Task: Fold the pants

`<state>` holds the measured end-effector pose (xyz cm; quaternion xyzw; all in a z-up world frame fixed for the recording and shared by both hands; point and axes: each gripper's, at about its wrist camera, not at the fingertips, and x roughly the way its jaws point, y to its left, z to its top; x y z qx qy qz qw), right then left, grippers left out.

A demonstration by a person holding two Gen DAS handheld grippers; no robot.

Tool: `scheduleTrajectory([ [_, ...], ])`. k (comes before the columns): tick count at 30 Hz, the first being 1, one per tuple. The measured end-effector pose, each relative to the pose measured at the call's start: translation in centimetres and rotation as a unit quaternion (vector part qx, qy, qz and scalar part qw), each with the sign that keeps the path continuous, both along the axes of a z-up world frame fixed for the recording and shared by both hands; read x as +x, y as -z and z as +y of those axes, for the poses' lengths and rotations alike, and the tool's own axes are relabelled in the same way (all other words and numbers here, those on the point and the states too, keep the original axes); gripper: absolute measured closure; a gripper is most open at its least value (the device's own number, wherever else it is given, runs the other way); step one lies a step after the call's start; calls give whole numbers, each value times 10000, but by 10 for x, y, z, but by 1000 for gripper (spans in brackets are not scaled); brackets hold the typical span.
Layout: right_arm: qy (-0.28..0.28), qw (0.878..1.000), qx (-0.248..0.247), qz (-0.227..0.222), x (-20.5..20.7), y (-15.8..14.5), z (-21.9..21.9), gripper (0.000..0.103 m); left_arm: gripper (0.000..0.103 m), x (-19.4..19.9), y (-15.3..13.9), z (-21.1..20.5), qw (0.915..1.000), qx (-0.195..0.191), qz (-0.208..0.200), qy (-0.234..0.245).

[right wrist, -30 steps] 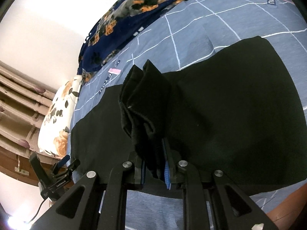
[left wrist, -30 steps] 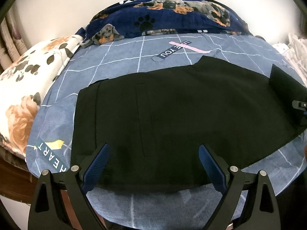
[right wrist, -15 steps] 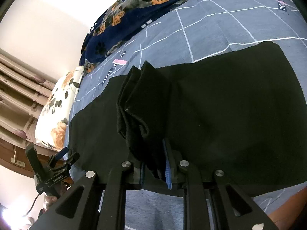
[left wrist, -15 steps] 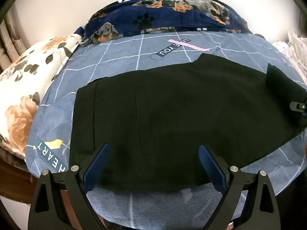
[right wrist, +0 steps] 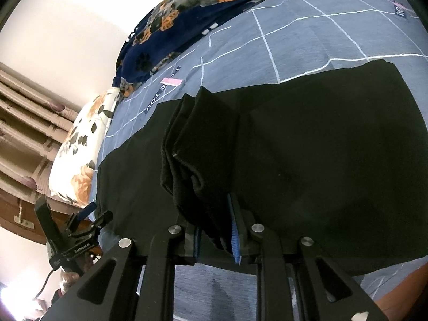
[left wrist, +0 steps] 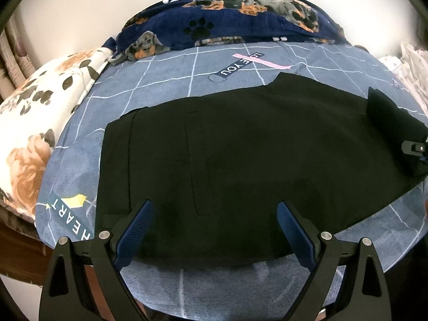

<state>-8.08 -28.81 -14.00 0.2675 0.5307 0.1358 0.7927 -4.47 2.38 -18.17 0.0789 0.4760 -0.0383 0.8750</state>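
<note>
black cloth pants (left wrist: 240, 160) flat on blue checked bed sheet (left wrist: 165, 85) | right gripper (right wrist: 214, 230) fingers pinch hem bunch at 3 o'clock | left gripper (left wrist: 214, 230) fingers wide, empty | fold just beginning

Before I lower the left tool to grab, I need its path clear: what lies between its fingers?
Only the black pants, lying flat on the blue sheet; the left tool stands open above their near edge, as the left wrist view shows.

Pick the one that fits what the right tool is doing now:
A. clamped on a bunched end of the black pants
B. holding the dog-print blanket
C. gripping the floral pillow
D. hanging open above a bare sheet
A: the right tool has its jaws pinched on a bunched fold of the black pants, lifted off the rest.
</note>
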Motion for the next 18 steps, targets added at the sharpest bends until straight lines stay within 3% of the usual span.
scheduleTrajectory([
  [18, -96, 9999, -66, -12, 0, 2, 7, 82, 10, 0, 0, -1, 10000, 12, -1, 8],
])
